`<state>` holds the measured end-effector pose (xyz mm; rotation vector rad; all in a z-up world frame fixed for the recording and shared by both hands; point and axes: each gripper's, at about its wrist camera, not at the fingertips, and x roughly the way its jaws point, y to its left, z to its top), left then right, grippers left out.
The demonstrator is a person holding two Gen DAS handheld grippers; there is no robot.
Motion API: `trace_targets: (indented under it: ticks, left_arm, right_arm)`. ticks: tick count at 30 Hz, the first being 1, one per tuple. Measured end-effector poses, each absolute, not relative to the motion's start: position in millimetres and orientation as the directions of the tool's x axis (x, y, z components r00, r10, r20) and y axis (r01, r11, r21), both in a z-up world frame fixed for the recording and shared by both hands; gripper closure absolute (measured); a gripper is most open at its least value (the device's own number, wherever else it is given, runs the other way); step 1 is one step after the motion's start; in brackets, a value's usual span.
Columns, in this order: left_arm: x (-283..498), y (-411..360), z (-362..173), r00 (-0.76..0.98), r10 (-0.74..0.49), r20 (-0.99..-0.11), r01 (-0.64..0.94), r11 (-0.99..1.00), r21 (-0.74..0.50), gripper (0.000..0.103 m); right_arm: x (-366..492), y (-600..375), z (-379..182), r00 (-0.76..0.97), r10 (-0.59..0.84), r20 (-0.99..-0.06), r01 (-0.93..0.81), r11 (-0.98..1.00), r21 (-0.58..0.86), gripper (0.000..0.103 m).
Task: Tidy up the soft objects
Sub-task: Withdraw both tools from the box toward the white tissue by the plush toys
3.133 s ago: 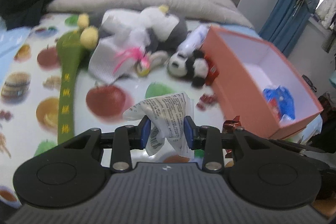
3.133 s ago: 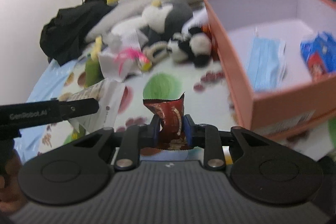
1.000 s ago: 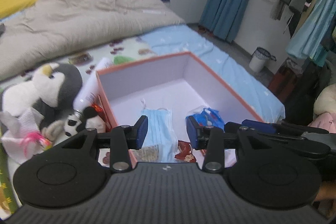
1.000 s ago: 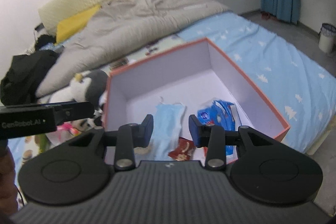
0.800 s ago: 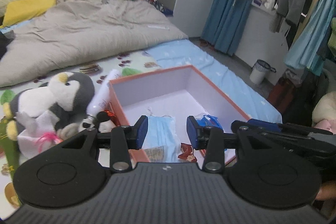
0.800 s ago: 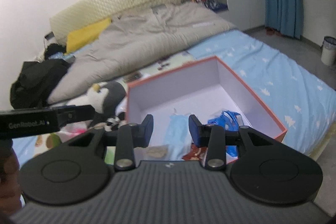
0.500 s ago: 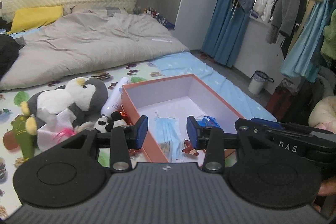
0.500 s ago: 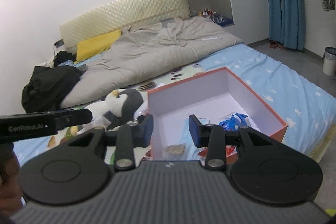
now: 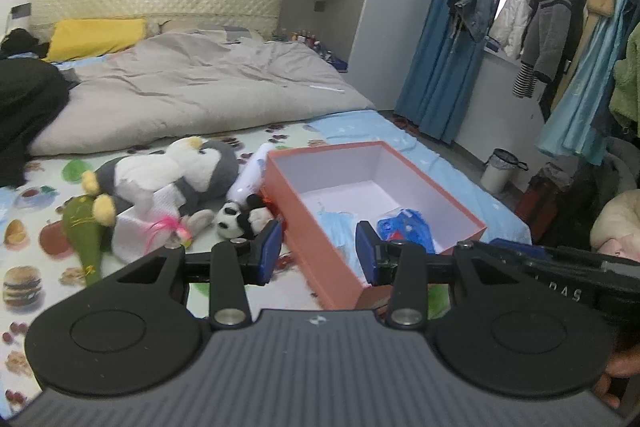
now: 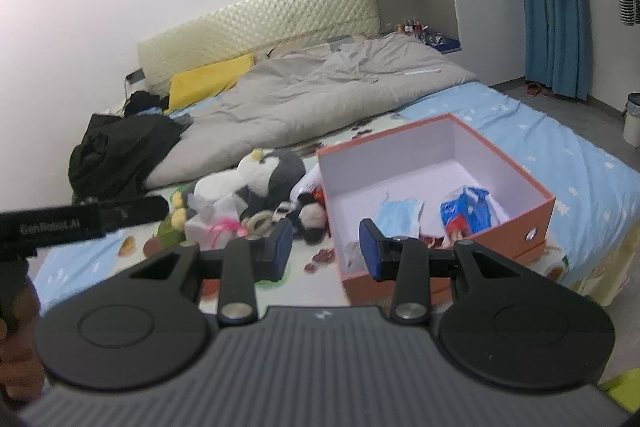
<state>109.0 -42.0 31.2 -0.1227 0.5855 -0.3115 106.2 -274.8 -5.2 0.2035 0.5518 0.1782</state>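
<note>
Both the left claw (image 9: 318, 253) and the right claw (image 10: 325, 249) were open and empty above the bed (image 9: 460, 183). The orange box (image 9: 304, 207) held a face mask (image 10: 398, 213) and a blue packet (image 10: 466, 213); the penguin (image 9: 180, 171), the panda (image 9: 242, 215) and the green toy (image 9: 82, 231) were not yet packed.

Orange box (image 9: 316, 259), white inside; fruit-print sheet (image 9: 24, 267)
</note>
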Motion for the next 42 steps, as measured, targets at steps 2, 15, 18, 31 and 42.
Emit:
trace_targets:
  ticks: [2, 15, 18, 31, 42]
  left_arm:
    - [100, -34, 28, 0.795, -0.307, -0.523, 0.233, 0.951, -0.204, 0.052]
    - [63, 1, -19, 0.799, -0.216, -0.562, 0.110, 0.970, -0.216, 0.052]
    - [58, 5, -32, 0.797, -0.195, -0.571, 0.088, 0.974, -0.210, 0.052]
    - [105, 24, -91, 0.761, -0.178, -0.624, 0.037, 0.972, -0.232, 0.052]
    - [182, 66, -147, 0.754, -0.094, -0.650, -0.087, 0.967, -0.240, 0.052]
  right_arm:
    - [102, -269, -13, 0.830, 0.228, -0.510, -0.121, 0.964, 0.236, 0.063]
    - [82, -228, -55, 0.777, 0.308, -0.548, -0.211, 0.949, 0.234, 0.063]
    - [77, -223, -65, 0.774, 0.308, -0.553, -0.216, 0.950, 0.227, 0.063]
    - [92, -204, -101, 0.748, 0.305, -0.590, -0.249, 0.952, 0.176, 0.063]
    - [167, -172, -134, 0.718, 0.315, -0.621, -0.307, 0.944, 0.123, 0.063]
